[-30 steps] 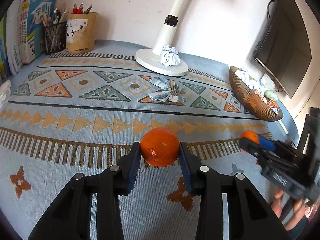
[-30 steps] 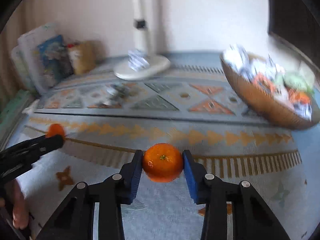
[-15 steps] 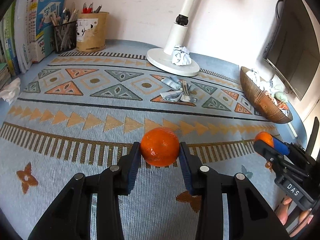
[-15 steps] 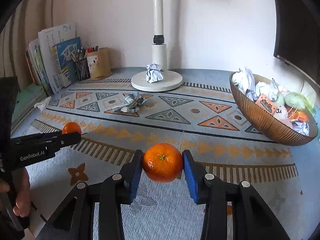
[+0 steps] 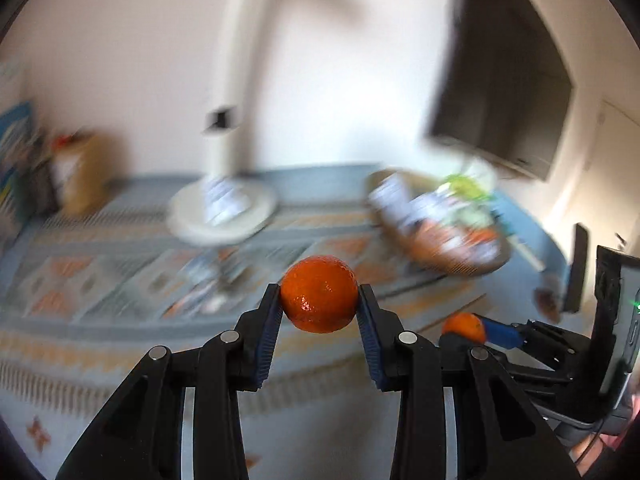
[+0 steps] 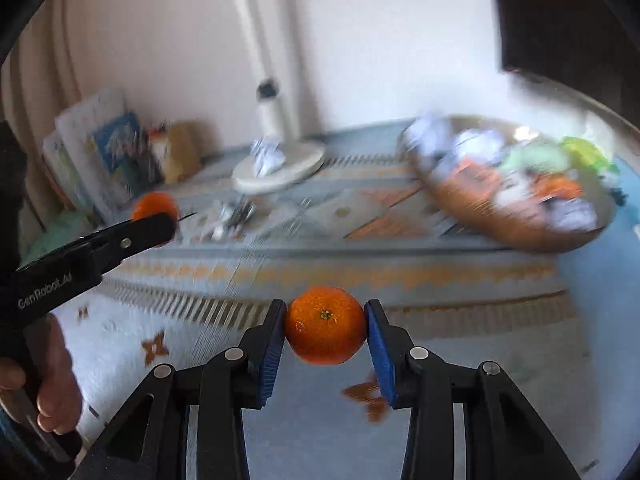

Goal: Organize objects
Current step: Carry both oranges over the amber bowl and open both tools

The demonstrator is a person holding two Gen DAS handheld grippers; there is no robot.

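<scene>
My left gripper (image 5: 319, 312) is shut on an orange mandarin (image 5: 319, 294) and holds it above the patterned cloth. My right gripper (image 6: 325, 330) is shut on a second mandarin (image 6: 325, 326), also held in the air. Each gripper shows in the other's view: the right one with its mandarin (image 5: 464, 327) at the left wrist view's lower right, the left one with its mandarin (image 6: 155, 206) at the right wrist view's left. A brown woven basket (image 6: 500, 222) full of crumpled paper and small items sits at the right; it also shows in the left wrist view (image 5: 444, 252). Both views are blurred.
A white lamp base (image 6: 280, 168) with a crumpled paper ball on it stands at the back. Crumpled wrappers (image 6: 230, 218) lie on the cloth in front of it. Books and a pen holder (image 6: 176, 152) stand at the back left. A dark monitor (image 5: 504, 92) hangs at the right.
Both grippers have lifted and swung towards the basket, which now looks nearer and larger in both views. Each still holds its mandarin.
</scene>
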